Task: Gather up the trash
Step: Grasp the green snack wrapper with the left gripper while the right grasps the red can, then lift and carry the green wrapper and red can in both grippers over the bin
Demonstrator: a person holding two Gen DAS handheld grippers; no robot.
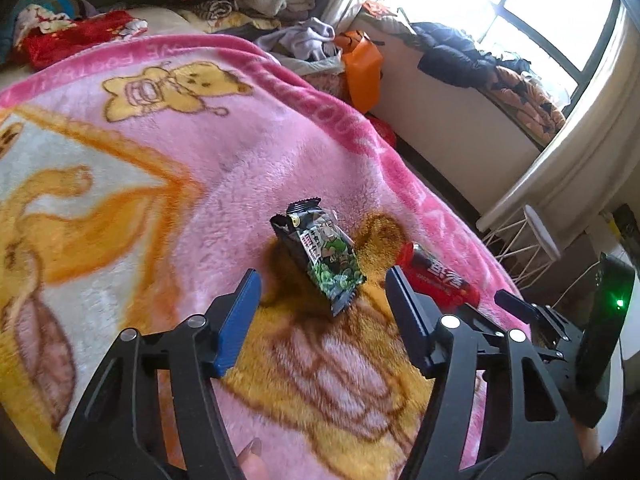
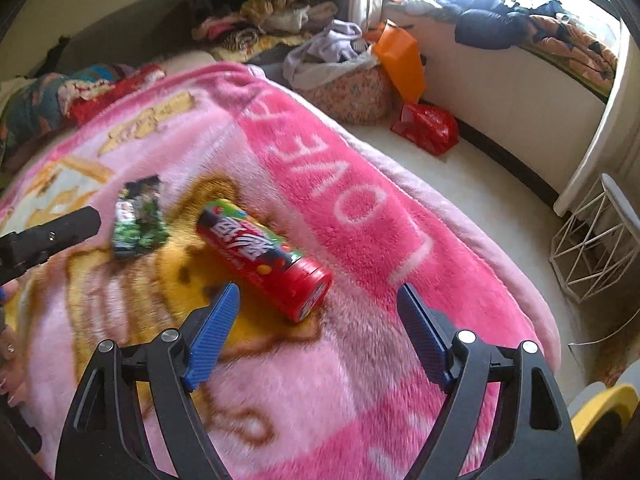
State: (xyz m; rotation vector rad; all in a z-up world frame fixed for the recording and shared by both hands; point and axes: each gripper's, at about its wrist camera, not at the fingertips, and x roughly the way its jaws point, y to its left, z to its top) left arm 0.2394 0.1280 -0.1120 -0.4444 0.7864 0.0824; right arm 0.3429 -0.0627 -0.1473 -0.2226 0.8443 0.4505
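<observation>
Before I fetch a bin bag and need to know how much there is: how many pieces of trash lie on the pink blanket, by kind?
Snack wrappers: 1, the black and green snack wrapper, lying flat on the pink blanket.
Snack tubes: 1, the red snack tube, on its side beside the wrapper.
Total: 2, neither gripped yet.

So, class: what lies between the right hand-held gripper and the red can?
Only bare pink blanket separates the right hand-held gripper from the red can, seen in the right wrist view.
</observation>
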